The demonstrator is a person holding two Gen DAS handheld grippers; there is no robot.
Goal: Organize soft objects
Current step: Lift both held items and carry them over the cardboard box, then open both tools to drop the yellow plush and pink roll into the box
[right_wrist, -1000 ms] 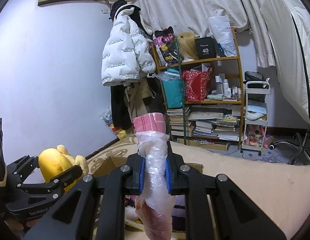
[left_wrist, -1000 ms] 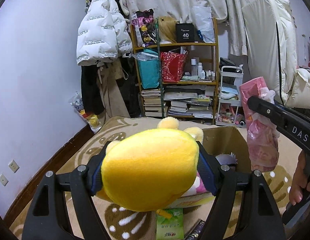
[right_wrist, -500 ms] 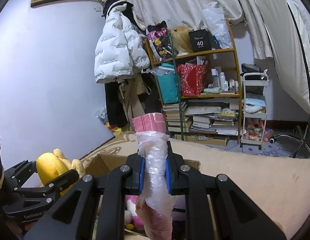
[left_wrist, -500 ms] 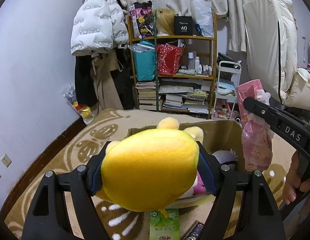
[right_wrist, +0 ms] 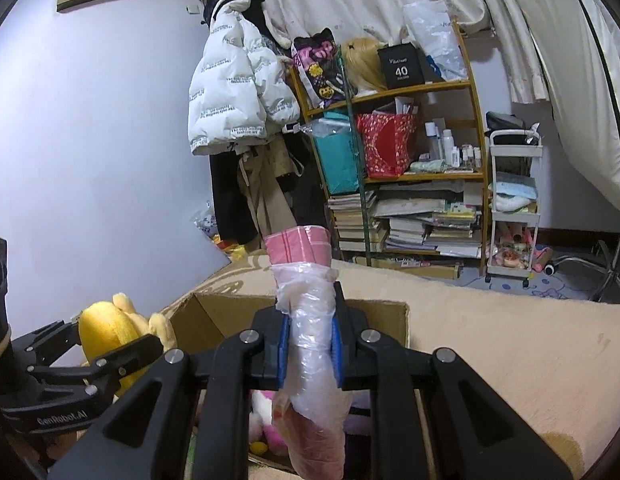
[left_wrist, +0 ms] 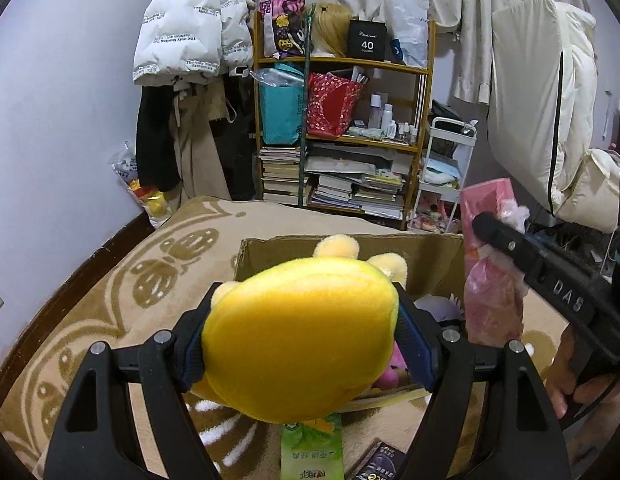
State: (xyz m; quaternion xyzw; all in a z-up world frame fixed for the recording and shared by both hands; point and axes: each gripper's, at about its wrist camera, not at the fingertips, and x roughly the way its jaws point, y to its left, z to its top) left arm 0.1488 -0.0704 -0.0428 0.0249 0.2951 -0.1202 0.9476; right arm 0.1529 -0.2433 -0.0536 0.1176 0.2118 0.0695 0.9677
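Jaws of both grippers are clenched: left gripper (left_wrist: 300, 344) on the yellow plush (left_wrist: 298, 340), right gripper (right_wrist: 310, 344) on the upright pink bagged bundle (right_wrist: 310, 340); the cardboard box (left_wrist: 350, 248) lies at 12 o'clock, just beyond both.

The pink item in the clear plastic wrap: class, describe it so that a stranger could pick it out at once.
Find the open cardboard box on the beige patterned rug. Above its opening, the right gripper is shut on a long pink bundle in clear plastic wrap. The yellow plush toy held in the left gripper beside it is round, fuzzy and unwrapped.
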